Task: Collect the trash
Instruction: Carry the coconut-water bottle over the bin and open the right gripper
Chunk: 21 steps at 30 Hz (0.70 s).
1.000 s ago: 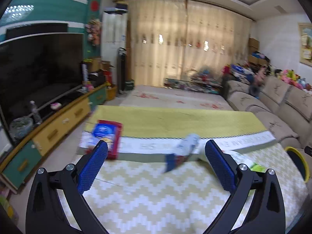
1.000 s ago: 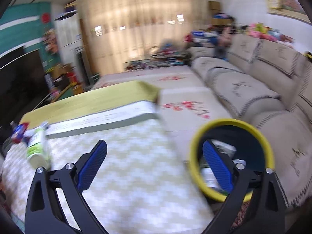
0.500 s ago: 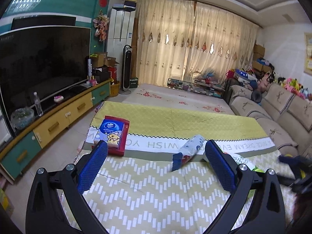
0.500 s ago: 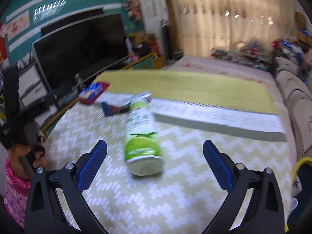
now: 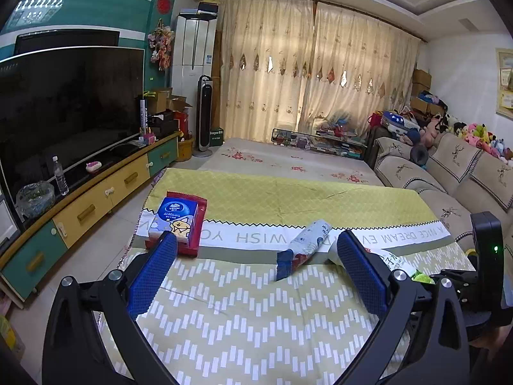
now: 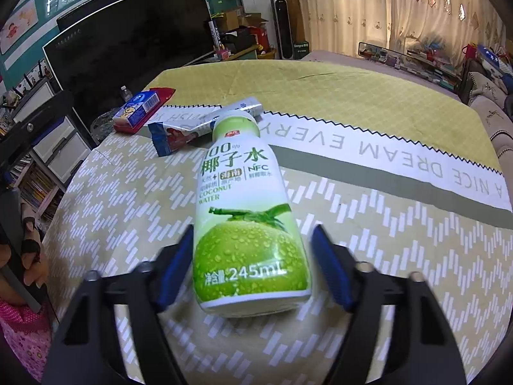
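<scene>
Chevron tablecloth [image 6: 384,256] with wrapper [image 6: 192,128] behind coconut-water bottle [image 6: 247,224]; right tongs [image 6: 251,269] closing around bottle, left tongs [image 5: 256,272] apart.

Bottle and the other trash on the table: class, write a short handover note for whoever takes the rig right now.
Left gripper: open, empty, above the cloth.
Right gripper: jaws have just been closing round the lying bottle; a gap shows at one pad, so no grip yet.
Wrapper lies just beyond the bottle; tissue pack sits on a red packet further left.
Done: nothing held yet.
Left: grip and bin the bottle, then likely the wrapper.
</scene>
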Motion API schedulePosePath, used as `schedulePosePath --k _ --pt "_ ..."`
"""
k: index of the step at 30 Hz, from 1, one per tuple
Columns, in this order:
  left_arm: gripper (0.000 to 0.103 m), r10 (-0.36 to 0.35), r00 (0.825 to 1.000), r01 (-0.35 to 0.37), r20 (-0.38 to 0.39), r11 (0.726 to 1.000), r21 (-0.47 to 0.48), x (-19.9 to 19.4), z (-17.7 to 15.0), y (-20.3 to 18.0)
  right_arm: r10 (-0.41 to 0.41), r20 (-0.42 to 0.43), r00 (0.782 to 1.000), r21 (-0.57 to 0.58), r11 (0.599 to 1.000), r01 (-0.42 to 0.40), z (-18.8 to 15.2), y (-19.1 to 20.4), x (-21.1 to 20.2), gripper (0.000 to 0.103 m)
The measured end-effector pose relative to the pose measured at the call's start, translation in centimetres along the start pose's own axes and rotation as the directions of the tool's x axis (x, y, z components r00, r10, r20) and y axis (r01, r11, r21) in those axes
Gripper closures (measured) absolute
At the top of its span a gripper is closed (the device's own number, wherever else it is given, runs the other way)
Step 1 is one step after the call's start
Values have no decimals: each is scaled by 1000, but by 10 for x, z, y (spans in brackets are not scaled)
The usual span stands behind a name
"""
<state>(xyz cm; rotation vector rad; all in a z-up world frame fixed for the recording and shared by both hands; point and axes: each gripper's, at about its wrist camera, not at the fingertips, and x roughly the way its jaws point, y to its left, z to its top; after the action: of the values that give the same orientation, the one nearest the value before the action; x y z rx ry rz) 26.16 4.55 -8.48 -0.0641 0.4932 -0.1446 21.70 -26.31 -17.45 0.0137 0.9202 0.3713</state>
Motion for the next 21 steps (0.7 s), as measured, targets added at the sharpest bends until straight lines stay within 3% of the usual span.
schedulePosePath --k 12,21 --pt "5 2 1000 -2 -9 1000 9 2 -1 -3 35 97 995 13 999 -36 0 -6 -62 54" --pt "5 -4 1000 4 -15 1000 25 2 -3 -9 16 168 986 66 997 -27 -9 -22 -110 54"
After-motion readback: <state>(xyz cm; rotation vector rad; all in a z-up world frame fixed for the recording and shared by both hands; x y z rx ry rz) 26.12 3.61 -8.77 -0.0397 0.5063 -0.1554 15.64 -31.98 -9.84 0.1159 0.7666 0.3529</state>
